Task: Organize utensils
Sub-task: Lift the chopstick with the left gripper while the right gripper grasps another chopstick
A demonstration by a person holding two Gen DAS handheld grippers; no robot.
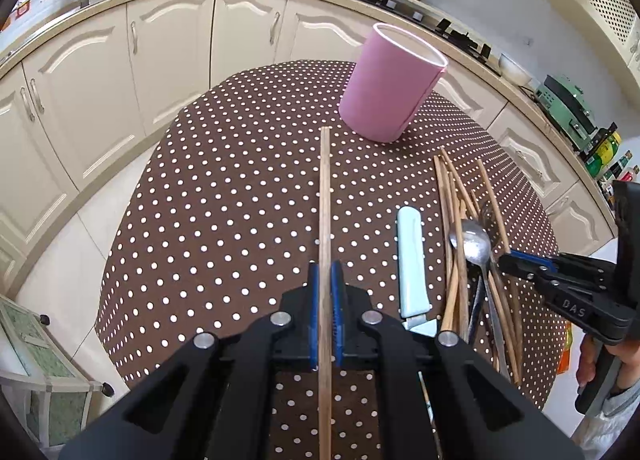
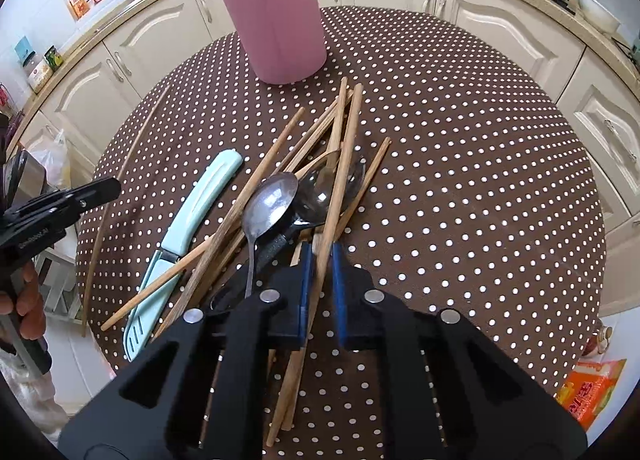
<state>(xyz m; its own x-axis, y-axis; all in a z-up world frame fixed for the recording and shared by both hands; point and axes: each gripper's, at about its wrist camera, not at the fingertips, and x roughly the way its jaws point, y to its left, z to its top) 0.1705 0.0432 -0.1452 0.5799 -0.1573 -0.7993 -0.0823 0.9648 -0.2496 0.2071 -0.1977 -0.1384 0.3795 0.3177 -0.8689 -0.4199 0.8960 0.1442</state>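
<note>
The right claw (image 2: 320,260) has its blue pads pressed on a wooden chopstick (image 2: 338,196) that runs up across the pile. Beneath lie more chopsticks (image 2: 256,184), two metal spoons (image 2: 270,204) and a pale blue knife (image 2: 192,220) on the dotted table (image 2: 460,180). The pink holder (image 2: 276,20) stands upright beyond. The left claw (image 2: 96,190) shows at the left edge.

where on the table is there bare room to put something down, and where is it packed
Bare cloth lies left of the pink cup, and across the table's whole right side, from the chopstick pile out to the edge. It is crowded in the middle: chopsticks, two spoons and a pale blue knife overlap there.
</note>
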